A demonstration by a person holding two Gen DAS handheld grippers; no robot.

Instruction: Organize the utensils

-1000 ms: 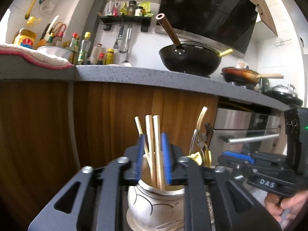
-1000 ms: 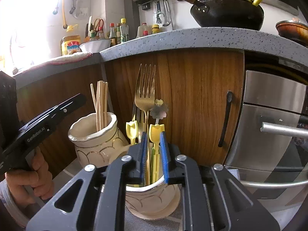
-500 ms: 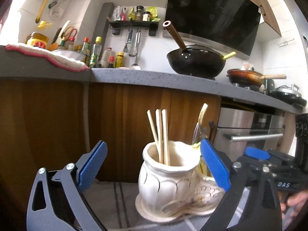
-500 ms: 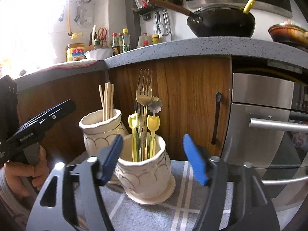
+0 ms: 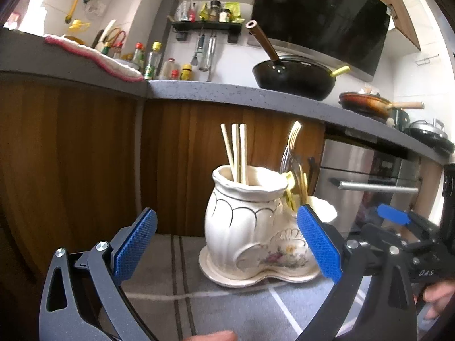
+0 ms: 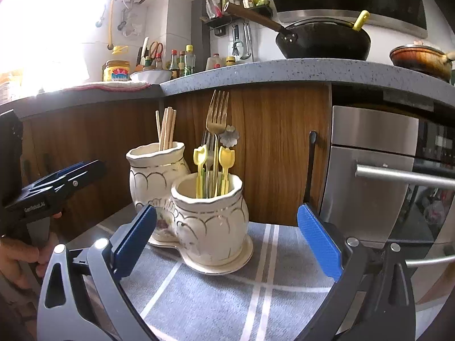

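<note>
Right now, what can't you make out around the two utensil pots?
- Chopsticks: lower ends hidden inside the taller pot, both views.
- Shorter pot: left wrist view shows only a sliver behind the taller pot and the left gripper finger.
- Gold fork: handle hidden among the yellow utensils.

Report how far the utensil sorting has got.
Done, by the look of it: the chopsticks stand in one pot of the ceramic holder, while the gold fork and yellow-handled pieces stand in the other. In hand: nothing; the left gripper and right gripper are both open, empty. Left: no loose utensil shows on the grey cloth.
</note>
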